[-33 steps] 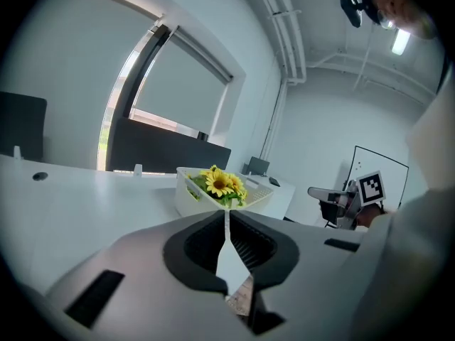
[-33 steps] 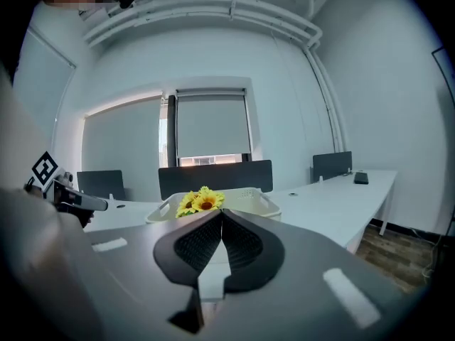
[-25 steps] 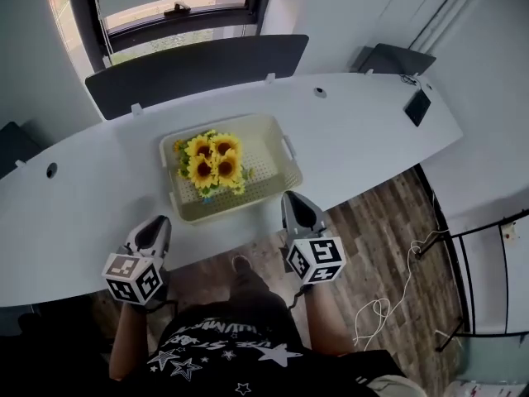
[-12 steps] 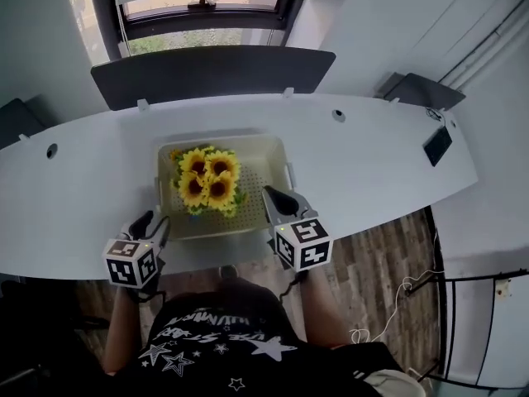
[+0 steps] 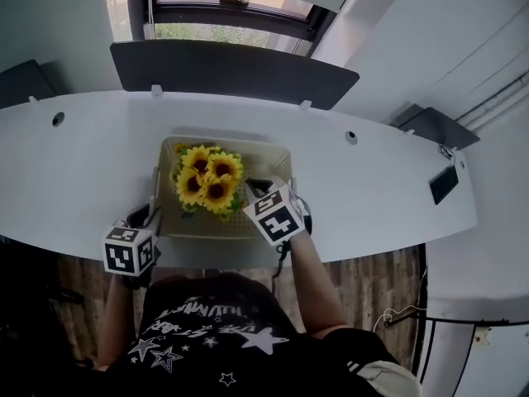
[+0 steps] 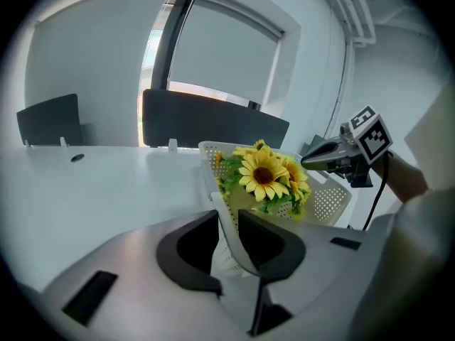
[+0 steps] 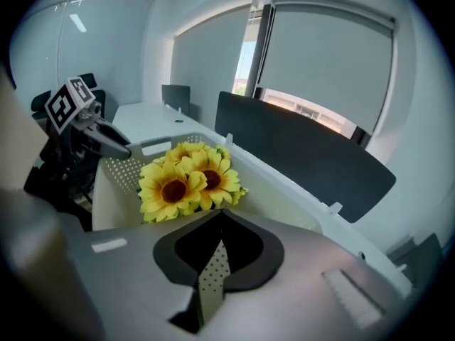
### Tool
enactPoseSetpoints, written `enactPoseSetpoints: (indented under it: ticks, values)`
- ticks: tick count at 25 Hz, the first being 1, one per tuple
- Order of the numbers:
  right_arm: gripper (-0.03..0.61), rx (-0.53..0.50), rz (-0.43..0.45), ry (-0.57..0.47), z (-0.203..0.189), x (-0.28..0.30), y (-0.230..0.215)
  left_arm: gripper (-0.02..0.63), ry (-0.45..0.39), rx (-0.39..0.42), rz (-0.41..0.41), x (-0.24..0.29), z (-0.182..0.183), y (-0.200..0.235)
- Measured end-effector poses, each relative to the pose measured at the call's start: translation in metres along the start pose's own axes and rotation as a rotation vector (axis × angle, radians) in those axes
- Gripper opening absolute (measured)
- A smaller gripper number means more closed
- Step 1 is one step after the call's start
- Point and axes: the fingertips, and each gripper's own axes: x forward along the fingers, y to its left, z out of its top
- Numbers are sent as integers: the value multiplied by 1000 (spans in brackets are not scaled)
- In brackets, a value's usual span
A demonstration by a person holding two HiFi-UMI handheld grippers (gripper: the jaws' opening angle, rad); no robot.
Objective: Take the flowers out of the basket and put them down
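The left gripper is pinching the near-left wall of the basket, its jaws just closing narrowly on it. The right gripper is hanging over the basket's right side, jaws pressed together and empty. The flowers are sitting inside the basket on the table.

Open above flowers; basket wall blocks sides

text: none legible | shirt: pale print among stars, too blurred to read | left marker cube, right marker cube: square black-and-white patterns only, no letters or digits
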Motion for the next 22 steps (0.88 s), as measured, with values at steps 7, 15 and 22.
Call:
enactPoseSetpoints:
  ticks: [7, 15, 22]
  values:
    - [2, -28, 235, 124, -27, 52, 11, 87, -15, -17, 48, -1, 1, -2]
    - [140, -244, 377, 224, -63, 88, 48, 84, -7, -20, 74, -2, -1, 3]
    - [443, -237, 310, 85, -48, 100, 50, 81, -7, -39, 85, -3, -2, -4]
